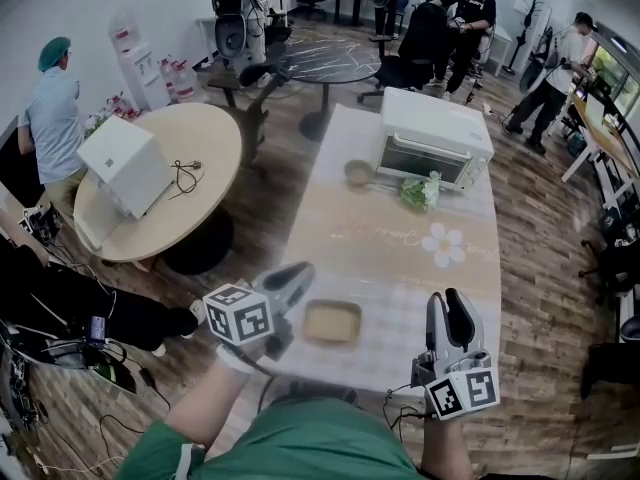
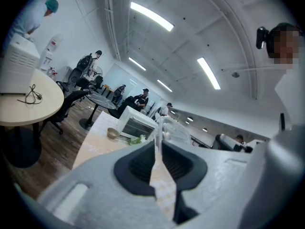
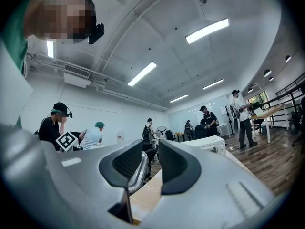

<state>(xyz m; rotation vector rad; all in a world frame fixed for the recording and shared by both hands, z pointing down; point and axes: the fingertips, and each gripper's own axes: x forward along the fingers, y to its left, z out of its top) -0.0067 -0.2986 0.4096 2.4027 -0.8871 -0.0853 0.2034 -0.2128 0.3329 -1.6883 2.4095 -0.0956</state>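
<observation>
My left gripper (image 1: 297, 276) (image 2: 158, 138) hovers over the near end of the long table (image 1: 470, 268), just left of a shallow tan square pan (image 1: 332, 321). Its jaws are shut, tips meeting, with nothing between them. My right gripper (image 1: 450, 303) (image 3: 151, 149) is held to the right of the pan, pointing away from me. A narrow gap shows between its jaws and nothing is held. Further up the table stand a white toaster oven (image 1: 435, 136) (image 2: 136, 125) (image 3: 209, 144), a small bowl (image 1: 358, 173) (image 2: 112, 133) and a bunch of green leaves (image 1: 420, 190) (image 2: 137, 140).
A round wooden table (image 1: 205, 183) with a white box (image 1: 125, 165) and a cable stands to the left. Chairs and a dark round table (image 1: 325, 60) are behind. Several people stand around the room. Cables and gear lie on the floor at left.
</observation>
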